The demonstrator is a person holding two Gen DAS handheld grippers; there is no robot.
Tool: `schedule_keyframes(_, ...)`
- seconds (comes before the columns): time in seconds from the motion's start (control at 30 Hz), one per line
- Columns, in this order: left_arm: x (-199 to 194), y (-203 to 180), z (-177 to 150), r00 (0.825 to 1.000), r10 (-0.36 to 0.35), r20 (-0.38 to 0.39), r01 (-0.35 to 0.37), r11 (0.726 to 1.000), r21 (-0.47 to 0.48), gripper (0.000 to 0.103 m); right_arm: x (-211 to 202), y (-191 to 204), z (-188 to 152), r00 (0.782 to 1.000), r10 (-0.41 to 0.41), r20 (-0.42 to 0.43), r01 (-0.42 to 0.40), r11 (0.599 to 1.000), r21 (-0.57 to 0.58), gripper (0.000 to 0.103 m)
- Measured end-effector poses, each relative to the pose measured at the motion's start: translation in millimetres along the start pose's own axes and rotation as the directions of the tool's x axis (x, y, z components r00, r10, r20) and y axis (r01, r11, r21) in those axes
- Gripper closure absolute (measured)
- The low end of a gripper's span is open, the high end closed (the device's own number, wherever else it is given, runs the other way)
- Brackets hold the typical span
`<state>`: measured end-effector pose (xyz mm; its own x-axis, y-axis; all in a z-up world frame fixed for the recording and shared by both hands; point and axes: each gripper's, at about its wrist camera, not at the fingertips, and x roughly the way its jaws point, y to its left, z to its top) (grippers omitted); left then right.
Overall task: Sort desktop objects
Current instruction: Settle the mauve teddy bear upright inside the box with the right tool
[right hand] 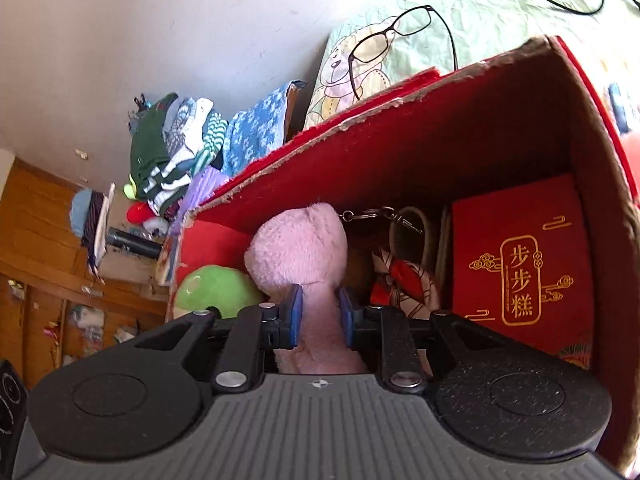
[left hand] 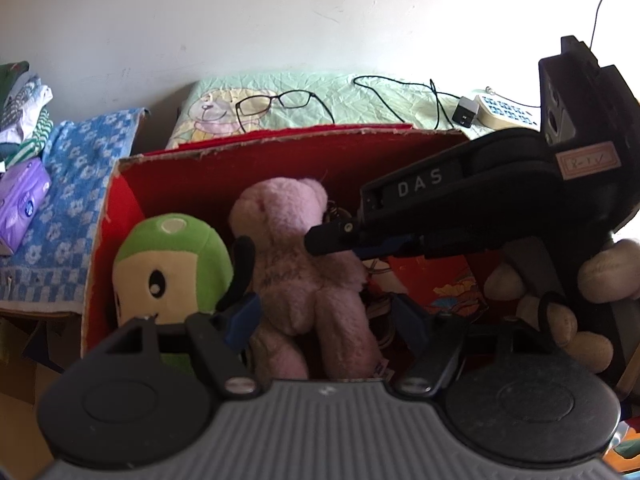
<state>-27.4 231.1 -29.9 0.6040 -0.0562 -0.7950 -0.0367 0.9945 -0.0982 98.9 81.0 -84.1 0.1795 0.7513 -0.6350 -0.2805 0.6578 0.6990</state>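
Right hand-held gripper (right hand: 319, 316) clamped on pink plush bear (right hand: 304, 248) inside red box (right hand: 400, 152), bear's long axis pointing away. Left hand-held gripper (left hand: 326, 316) part-open, empty, just short of bear.

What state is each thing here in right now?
Right gripper: shut on the pink bear.
Left gripper: open, gripping nothing.
Pink bear: inside the red box, pinched.
Green plush: lying in the box.
Red box: open-topped.
Glasses: unfolded, behind the box.

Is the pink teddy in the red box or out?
In. The pink teddy lies inside the red box, beside a green plush toy.
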Motion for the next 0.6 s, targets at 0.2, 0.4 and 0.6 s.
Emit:
schedule_keyframes(0.2, 5.7, -1.2, -0.3, 1.0, 0.004, -0.009, -0.004, 1.0, -0.002, 0.028, -2.5, -3.1, -1.0, 1.0, -0.003, 0.004, 0.003, 1.0, -0.005, 0.075)
schedule_keyframes(0.4, 10.4, -3.2, -0.7, 1.0, 0.017, -0.007, -0.016, 1.0, 0.018, 0.028, -7.1, 0.3, -1.6, 0.999, -0.026, 0.024, 0.027, 0.999, -0.037, 0.074)
schedule_keyframes(0.6, 12.9, -3.5, -1.0, 1.0, 0.025, -0.009, -0.025, 0.999, 0.029, 0.027, -7.9, -5.1, -2.9, 0.999, -0.031, 0.036, 0.031, 0.999, -0.018, 0.074)
